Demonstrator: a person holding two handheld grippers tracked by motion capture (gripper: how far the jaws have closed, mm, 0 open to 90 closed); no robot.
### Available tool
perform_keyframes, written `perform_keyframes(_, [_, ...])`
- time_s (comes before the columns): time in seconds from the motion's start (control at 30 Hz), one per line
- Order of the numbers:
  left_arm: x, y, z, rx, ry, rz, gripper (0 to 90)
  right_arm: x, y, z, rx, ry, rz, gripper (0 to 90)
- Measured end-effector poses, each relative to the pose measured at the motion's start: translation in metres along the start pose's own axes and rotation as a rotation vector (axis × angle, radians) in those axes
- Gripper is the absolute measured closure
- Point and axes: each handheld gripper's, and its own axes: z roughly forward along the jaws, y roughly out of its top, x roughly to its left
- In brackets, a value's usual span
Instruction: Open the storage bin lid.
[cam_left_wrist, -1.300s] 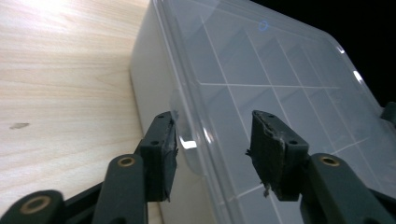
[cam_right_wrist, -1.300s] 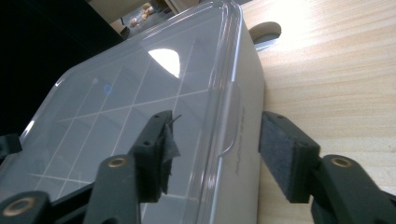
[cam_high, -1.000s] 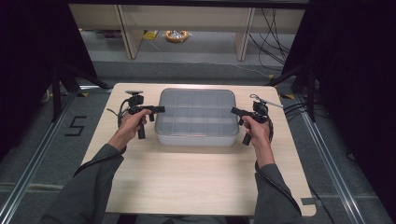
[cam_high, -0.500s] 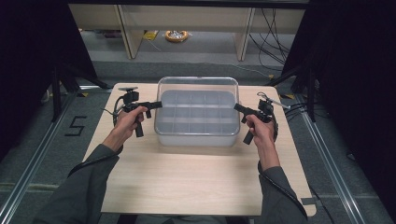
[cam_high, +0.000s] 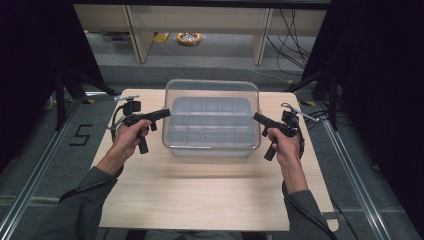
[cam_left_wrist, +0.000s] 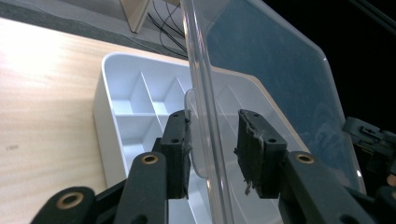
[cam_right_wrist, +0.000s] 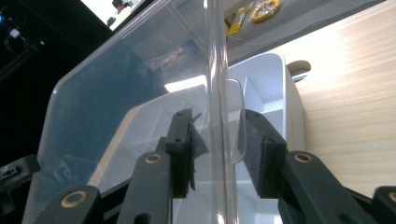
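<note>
Both grippers, left (cam_high: 161, 114) and right (cam_high: 258, 119), have just clamped onto the tabs at either end of the clear lid (cam_high: 212, 100). A second ago it sat flat on the white box (cam_high: 210, 142); now it is raised and tilted. The box stays mid-table (cam_high: 200, 195), its square compartments bare. The lid is thin, glossy plastic with rounded corners.

Clear lid (cam_left_wrist: 261, 60) between the closed jaws, above white compartment box (cam_left_wrist: 135, 107).
</note>
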Motion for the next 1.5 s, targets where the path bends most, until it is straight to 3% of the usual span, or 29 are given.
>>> perform_keyframes(0.03, [-0.001, -0.005, -0.002, 0.002, -0.001, 0.007, 63.8, 0.001, -0.002, -0.001, 0.002, 0.000, 0.011, 65.2])
perform_keyframes(0.07, [-0.002, -0.012, -0.005, 0.009, 0.002, 0.017, 63.0, 0.001, -0.007, -0.004, -0.007, -0.011, -0.032, 64.8])
perform_keyframes(0.1, [-0.002, -0.012, -0.005, 0.009, 0.002, 0.017, 63.0, 0.001, -0.007, -0.004, -0.007, -0.011, -0.032, 64.8])
perform_keyframes(0.13, [-0.001, -0.019, -0.008, 0.010, -0.011, 0.004, 63.1, -0.001, -0.011, -0.008, -0.013, -0.013, -0.064, 65.0])
perform_keyframes(0.2, [-0.002, -0.027, -0.011, 0.013, -0.020, 0.008, 63.2, 0.003, -0.017, -0.013, -0.030, -0.016, -0.048, 64.3])
perform_keyframes(0.27, [-0.003, -0.035, -0.013, 0.019, -0.022, 0.007, 62.9, 0.002, -0.021, -0.017, -0.041, -0.040, -0.111, 63.4])
perform_keyframes(0.37, [-0.002, -0.040, -0.015, 0.026, -0.024, 0.003, 63.5, 0.004, -0.026, -0.022, -0.034, -0.039, -0.073, 64.5])
perform_keyframes(0.4, [-0.003, -0.042, -0.016, 0.028, -0.024, 0.004, 63.5, 0.002, -0.028, -0.025, -0.031, -0.039, -0.108, 64.7])
perform_keyframes(0.47, [-0.005, -0.045, -0.019, 0.032, -0.020, 0.026, 63.7, 0.004, -0.030, -0.027, -0.033, -0.034, -0.080, 64.7])
perform_keyframes(0.7, [-0.005, -0.051, -0.024, 0.036, -0.028, 0.040, 64.0, 0.001, -0.038, -0.033, -0.031, -0.010, -0.105, 64.5])
perform_keyframes(0.8, [-0.006, -0.054, -0.026, 0.042, -0.019, 0.053, 64.0, -0.001, -0.043, -0.034, -0.020, -0.008, -0.095, 64.3])
perform_keyframes(0.83, [-0.006, -0.055, -0.028, 0.051, -0.013, 0.063, 63.7, 0.001, -0.046, -0.035, -0.008, -0.027, -0.066, 64.1])
perform_keyframes(0.97, [-0.006, -0.060, -0.029, 0.046, -0.016, 0.039, 63.8, -0.001, -0.049, -0.035, -0.002, -0.019, -0.075, 64.0])
perform_keyframes(1.0, [-0.005, -0.061, -0.030, 0.057, -0.028, 0.052, 63.9, -0.004, -0.051, -0.035, -0.009, -0.005, -0.104, 63.6])
perform_keyframes(1.03, [-0.007, -0.061, -0.031, 0.053, -0.024, 0.035, 63.9, -0.004, -0.051, -0.035, -0.009, -0.005, -0.104, 63.6])
perform_keyframes(1.1, [-0.008, -0.063, -0.033, 0.044, -0.026, 0.039, 64.1, -0.003, -0.055, -0.037, 0.008, -0.016, -0.053, 63.6])
perform_keyframes(1.2, [-0.008, -0.067, -0.037, 0.061, -0.033, 0.056, 63.3, -0.004, -0.058, -0.039, 0.005, -0.027, -0.093, 63.0])
perform_keyframes(1.33, [-0.009, -0.073, -0.042, 0.064, -0.032, 0.057, 62.6, -0.001, -0.064, -0.045, 0.006, -0.013, -0.084, 63.3])
perform_keyframes(1.4, [-0.011, -0.076, -0.044, 0.070, -0.038, 0.050, 62.7, 0.000, -0.066, -0.049, 0.009, -0.039, -0.108, 63.2])
perform_keyframes(1.5, [-0.012, -0.082, -0.049, 0.070, -0.034, 0.065, 63.2, 0.002, -0.071, -0.053, 0.011, -0.023, -0.091, 63.3])
